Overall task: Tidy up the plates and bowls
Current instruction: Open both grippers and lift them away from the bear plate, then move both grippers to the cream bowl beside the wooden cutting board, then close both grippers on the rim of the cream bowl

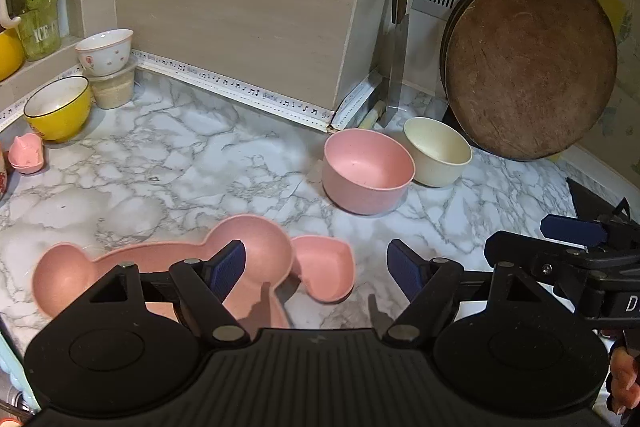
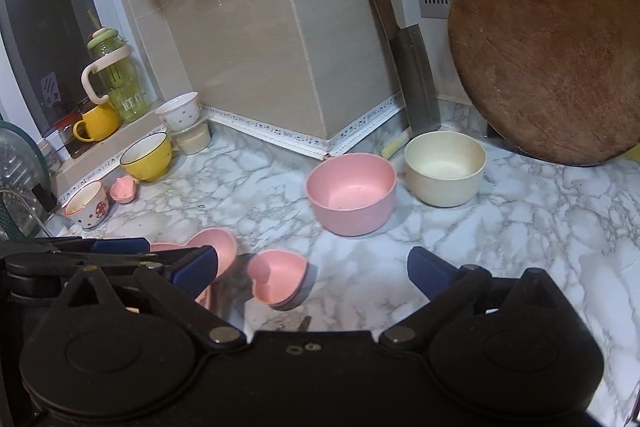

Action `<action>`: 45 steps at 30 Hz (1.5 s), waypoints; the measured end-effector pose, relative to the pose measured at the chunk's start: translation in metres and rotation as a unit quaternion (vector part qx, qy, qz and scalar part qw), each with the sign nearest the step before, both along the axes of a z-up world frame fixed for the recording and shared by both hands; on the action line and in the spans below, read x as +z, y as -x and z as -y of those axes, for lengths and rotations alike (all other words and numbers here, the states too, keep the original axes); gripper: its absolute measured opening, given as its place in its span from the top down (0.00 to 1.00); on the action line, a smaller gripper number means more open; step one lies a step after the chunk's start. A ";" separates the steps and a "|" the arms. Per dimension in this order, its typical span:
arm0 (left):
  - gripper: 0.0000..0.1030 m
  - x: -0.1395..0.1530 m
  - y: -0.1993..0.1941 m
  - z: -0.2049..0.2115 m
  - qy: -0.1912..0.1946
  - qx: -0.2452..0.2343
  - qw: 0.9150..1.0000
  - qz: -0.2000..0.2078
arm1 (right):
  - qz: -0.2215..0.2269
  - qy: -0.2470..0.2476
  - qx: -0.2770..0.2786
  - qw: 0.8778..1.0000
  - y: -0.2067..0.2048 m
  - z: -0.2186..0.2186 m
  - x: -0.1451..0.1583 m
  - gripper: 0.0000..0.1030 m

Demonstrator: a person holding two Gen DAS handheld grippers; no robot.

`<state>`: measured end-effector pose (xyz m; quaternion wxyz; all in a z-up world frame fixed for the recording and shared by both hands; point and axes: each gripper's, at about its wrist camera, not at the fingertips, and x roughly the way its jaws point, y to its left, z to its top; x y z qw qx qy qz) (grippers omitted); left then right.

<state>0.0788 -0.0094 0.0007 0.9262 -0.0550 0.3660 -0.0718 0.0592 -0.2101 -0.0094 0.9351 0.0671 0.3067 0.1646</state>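
Observation:
A pink mouse-head plate (image 1: 260, 255) lies on the marble counter (image 1: 180, 167) near the front. A small pink heart dish (image 1: 324, 267) sits right beside its ear. My left gripper (image 1: 318, 259) hovers open above these two, and nothing touches its pads. A pink bowl (image 1: 366, 171) and a cream bowl (image 1: 436, 151) stand side by side farther back. In the right wrist view my right gripper (image 2: 310, 263) is wide open and empty, with the heart dish (image 2: 276, 277) just below its gap. The pink bowl (image 2: 350, 193) and cream bowl (image 2: 444, 167) lie ahead of it.
A round wooden cutting board (image 1: 528, 63) and a cleaver (image 1: 396, 67) lean on the back wall. At the left stand a yellow bowl (image 1: 58, 111), a white spotted bowl (image 1: 105, 51) on a tub, a small pink dish (image 1: 26, 153) and a mushroom cup (image 2: 86, 205).

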 end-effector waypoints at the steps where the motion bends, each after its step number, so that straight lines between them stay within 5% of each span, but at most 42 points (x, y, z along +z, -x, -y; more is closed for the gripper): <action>1: 0.24 -0.001 -0.005 0.004 0.001 0.001 1.000 0.001 | -0.002 0.001 0.001 1.000 -0.006 0.004 0.000 0.02; 19: 0.24 -0.012 -0.132 0.099 -0.030 -0.016 0.999 0.008 | -0.035 0.026 -0.053 0.998 -0.119 0.094 -0.012 0.10; 31: 0.24 -0.037 -0.209 0.152 -0.064 -0.055 0.996 -0.003 | -0.066 0.034 -0.100 0.992 -0.187 0.127 -0.044 0.29; 36: 0.25 -0.051 -0.236 0.156 -0.069 -0.063 0.995 -0.030 | -0.104 0.017 -0.105 0.989 -0.213 0.132 -0.060 0.47; 45: 0.64 -0.064 -0.262 0.172 -0.062 -0.073 0.993 -0.071 | -0.131 0.004 -0.094 0.987 -0.238 0.128 -0.072 0.69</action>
